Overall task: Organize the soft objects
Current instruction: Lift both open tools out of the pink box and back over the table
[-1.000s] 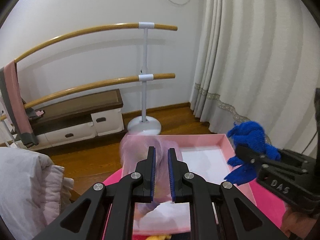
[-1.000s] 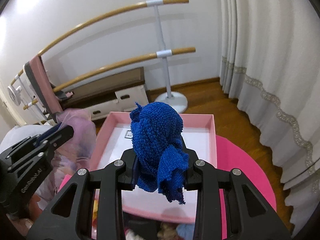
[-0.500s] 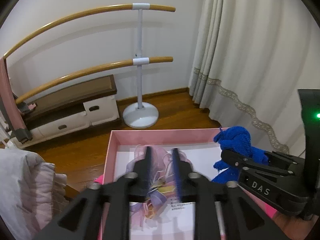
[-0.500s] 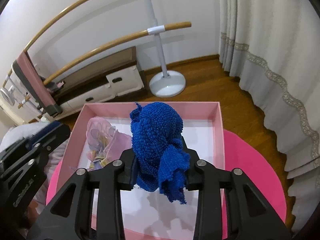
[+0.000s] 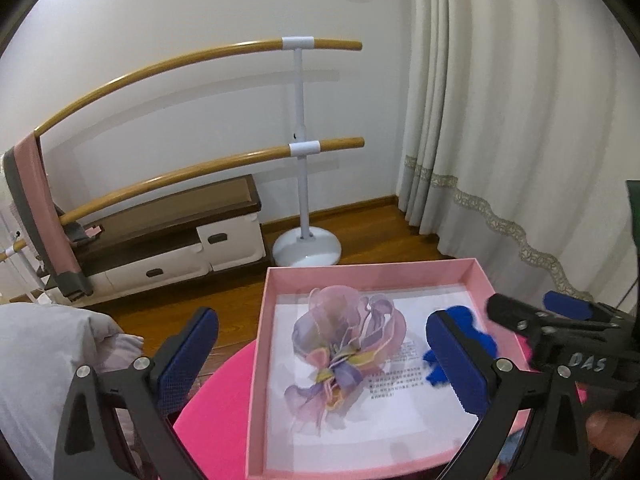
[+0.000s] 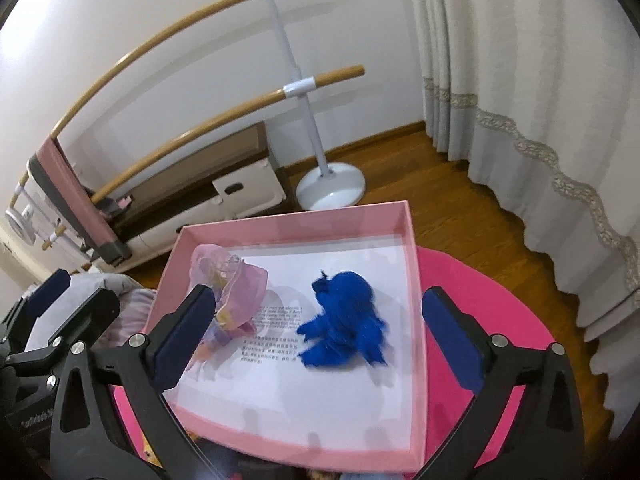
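A pink box [image 5: 262, 344] [image 6: 412, 280] with a white printed sheet inside sits on a bright pink round table [image 6: 480, 320]. A sheer pink-lilac fabric flower [image 5: 344, 344] [image 6: 232, 292] lies in the box's left half. A blue knitted cloth [image 6: 344, 320] lies in its right half, partly hidden behind a fingertip in the left wrist view [image 5: 464, 344]. My left gripper [image 5: 324, 356] is open and empty above the flower. My right gripper [image 6: 320, 328] is open and empty above the blue cloth.
A wooden double ballet barre on a white stand [image 5: 306, 200] stands by the wall, with a low drawer bench [image 5: 180, 236] behind it. Curtains [image 5: 500, 120] hang at the right. A grey-white cushion [image 5: 36, 368] lies left of the table. Other soft items show under the box's near edge [image 6: 152, 452].
Both grippers opened. The left let go of the sheer flower and the right let go of the blue cloth; both now lie in the box.
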{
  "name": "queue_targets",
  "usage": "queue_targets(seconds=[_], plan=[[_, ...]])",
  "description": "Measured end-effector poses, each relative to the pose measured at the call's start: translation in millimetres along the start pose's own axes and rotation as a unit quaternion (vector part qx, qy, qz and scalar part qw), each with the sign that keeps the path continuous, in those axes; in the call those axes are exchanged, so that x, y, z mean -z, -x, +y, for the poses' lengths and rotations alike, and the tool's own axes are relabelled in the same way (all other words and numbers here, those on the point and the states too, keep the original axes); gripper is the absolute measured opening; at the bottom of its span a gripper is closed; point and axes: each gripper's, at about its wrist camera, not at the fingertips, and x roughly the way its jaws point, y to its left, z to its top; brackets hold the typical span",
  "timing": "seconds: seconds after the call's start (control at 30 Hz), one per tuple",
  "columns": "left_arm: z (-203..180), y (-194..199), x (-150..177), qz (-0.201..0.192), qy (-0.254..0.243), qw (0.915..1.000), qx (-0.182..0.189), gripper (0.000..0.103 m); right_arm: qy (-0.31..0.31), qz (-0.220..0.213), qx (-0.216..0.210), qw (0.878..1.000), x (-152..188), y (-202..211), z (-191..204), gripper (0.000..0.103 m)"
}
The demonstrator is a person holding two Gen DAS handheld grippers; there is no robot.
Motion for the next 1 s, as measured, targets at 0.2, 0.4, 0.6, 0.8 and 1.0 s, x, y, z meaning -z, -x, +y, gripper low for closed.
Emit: queue_targets(seconds=[0.2,0.4,0.6,0.8,1.0], plan=[[17,69,54,-0.021,0.009,0.9997,-0.004,0.103,-0.003,-0.036,-0.001,0.999,23,57,-2,0.103],[38,125,95,-0.038,0.026,0.9989,-0.004,0.103,0.000,-0.074,0.002,0.997,59,114,-2,0.103],[57,187,146,-0.053,0.036,0.9979,-0.012,0.103,-0.009,-0.105,0.000,0.994,100,159,-7,0.103],[62,243,190,-0.061,0.042,0.9971,-0.019,0.103,-0.023,-0.127,0.003,0.992,136,190,-16,0.103],[55,284,223,-0.068,0.037,0.9965,-0.032,0.103,-0.022,-0.138,0.016,0.990,168,212,-14,0.103]])
